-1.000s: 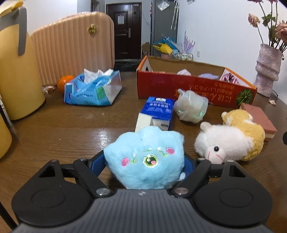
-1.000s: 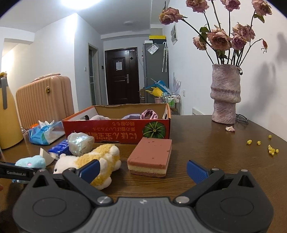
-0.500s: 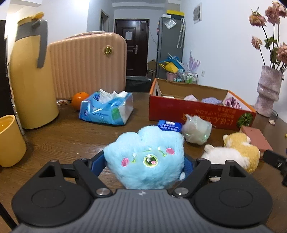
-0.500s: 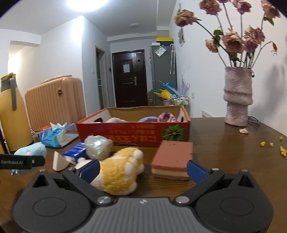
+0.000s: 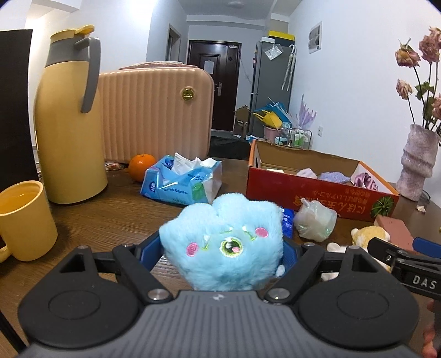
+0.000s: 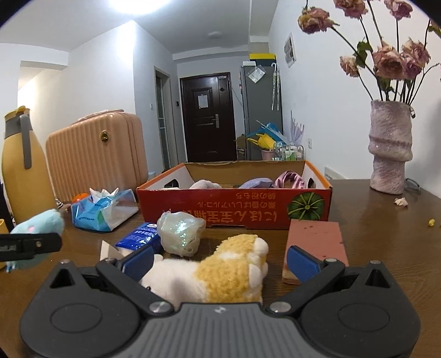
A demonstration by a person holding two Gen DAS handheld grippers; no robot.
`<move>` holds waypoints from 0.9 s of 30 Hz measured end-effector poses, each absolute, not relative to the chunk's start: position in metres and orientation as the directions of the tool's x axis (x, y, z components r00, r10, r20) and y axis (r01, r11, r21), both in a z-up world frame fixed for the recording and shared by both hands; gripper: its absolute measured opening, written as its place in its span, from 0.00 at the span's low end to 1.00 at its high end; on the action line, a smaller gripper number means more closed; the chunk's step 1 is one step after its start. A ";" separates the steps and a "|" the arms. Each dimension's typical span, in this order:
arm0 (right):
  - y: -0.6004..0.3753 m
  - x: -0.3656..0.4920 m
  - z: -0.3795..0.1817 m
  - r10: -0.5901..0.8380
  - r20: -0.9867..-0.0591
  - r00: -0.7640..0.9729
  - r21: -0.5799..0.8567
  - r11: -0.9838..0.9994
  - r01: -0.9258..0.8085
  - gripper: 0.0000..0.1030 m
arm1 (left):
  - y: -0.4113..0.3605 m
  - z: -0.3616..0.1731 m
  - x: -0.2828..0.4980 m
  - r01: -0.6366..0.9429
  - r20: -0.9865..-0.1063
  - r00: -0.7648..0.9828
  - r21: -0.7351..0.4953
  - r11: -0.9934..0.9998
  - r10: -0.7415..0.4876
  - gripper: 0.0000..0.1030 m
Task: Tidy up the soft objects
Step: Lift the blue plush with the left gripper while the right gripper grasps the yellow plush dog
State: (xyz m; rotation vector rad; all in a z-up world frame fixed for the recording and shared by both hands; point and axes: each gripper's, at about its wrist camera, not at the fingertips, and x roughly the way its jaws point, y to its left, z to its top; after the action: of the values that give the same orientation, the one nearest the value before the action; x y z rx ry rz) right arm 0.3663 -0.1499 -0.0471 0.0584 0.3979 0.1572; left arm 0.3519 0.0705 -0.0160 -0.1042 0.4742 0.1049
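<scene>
Bright ceiling light (image 6: 137, 2) blows out overhead, the table (image 6: 372, 234) shows glare, and fisheye bending darkens the corners.

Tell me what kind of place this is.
Most likely a lived-in home: a wooden table with household clutter, a suitcase beside it, and a hallway with a front door and fridge.

A brown wooden worktop (image 6: 372, 247). Near centre, the right gripper (image 6: 220, 260) has its blue-padded jaws spread wide on either side of a white and yellow plush (image 6: 217, 272) lying on the wood; the pads do not press it. A pink sponge block (image 6: 317, 239) lies just right. Beyond sit a clear bag (image 6: 180, 234), a blue pack (image 6: 139, 236) and a red box (image 6: 234, 206) holding cloth items. Far left, a blue plush (image 6: 35, 223).
</scene>
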 end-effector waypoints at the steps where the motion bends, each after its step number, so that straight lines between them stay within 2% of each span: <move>1: -0.150 0.370 -0.048 0.164 -0.385 0.908 0.094 0.986 -0.138 1.00 | 0.072 -0.016 0.352 -0.129 -0.460 0.885 -0.078 0.989 0.079 0.81; 13: -0.160 0.408 -0.056 0.127 -0.470 0.874 0.146 0.987 -0.065 1.00 | 0.090 -0.011 0.353 -0.177 -0.452 0.885 -0.108 0.978 0.111 0.81; 24: -0.154 0.420 -0.063 0.167 -0.526 0.834 0.136 0.984 -0.111 0.94 | 0.088 -0.015 0.356 -0.184 -0.463 0.878 -0.092 0.979 0.122 0.81; 27: -0.160 0.426 -0.067 0.205 -0.553 0.808 0.204 0.973 -0.108 0.94 | 0.088 -0.015 0.357 -0.184 -0.466 0.876 -0.088 0.979 0.123 0.81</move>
State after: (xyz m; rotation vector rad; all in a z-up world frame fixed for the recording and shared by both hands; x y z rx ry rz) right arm 0.4261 -0.1603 -0.0669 0.1664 0.6088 0.1682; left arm 0.3569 0.0879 -0.0155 -0.1316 0.4763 0.1607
